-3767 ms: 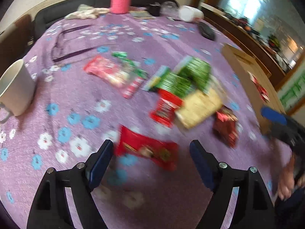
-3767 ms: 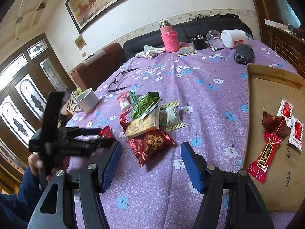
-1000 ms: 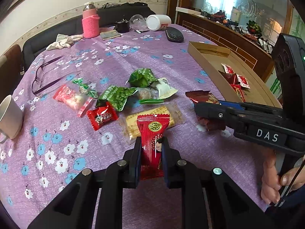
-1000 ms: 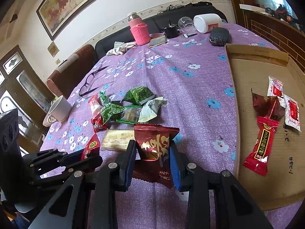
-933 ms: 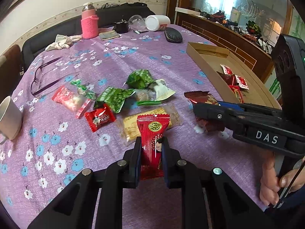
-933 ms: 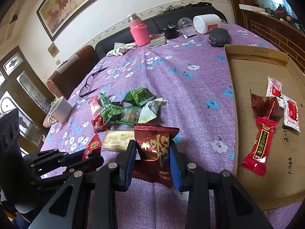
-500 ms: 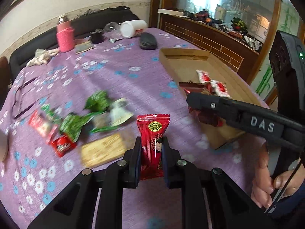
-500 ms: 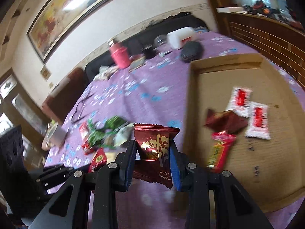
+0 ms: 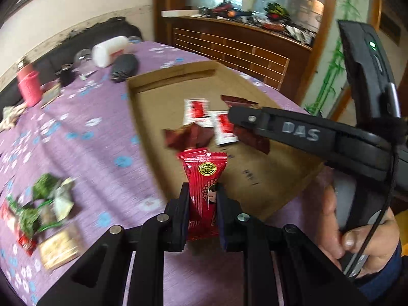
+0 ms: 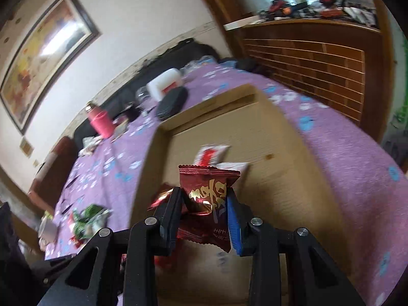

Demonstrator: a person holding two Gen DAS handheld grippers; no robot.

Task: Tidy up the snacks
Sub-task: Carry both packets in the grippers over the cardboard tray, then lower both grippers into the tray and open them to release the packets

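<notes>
My left gripper (image 9: 202,191) is shut on a bright red snack packet (image 9: 204,178), held above the near edge of the cardboard tray (image 9: 275,176). My right gripper (image 10: 205,200) is shut on a dark red snack packet (image 10: 207,199) with gold characters, held over the tray (image 10: 280,178). The right gripper also shows in the left wrist view (image 9: 232,113), above the tray. Red-and-white sachets (image 9: 197,111) and a dark red wrapper (image 9: 188,137) lie in the tray. Loose green and yellow snacks (image 9: 48,209) lie on the purple cloth at left.
A dark case (image 9: 125,67), a white jar (image 9: 109,51), a glass and a pink bottle (image 9: 29,86) stand at the table's far end. A wooden cabinet (image 9: 242,48) runs behind the tray. A white mug (image 10: 47,228) sits far left.
Both grippers have swung right with their packets, from over the snack pile to over the cardboard tray. The snack pile has slid to the left of both views.
</notes>
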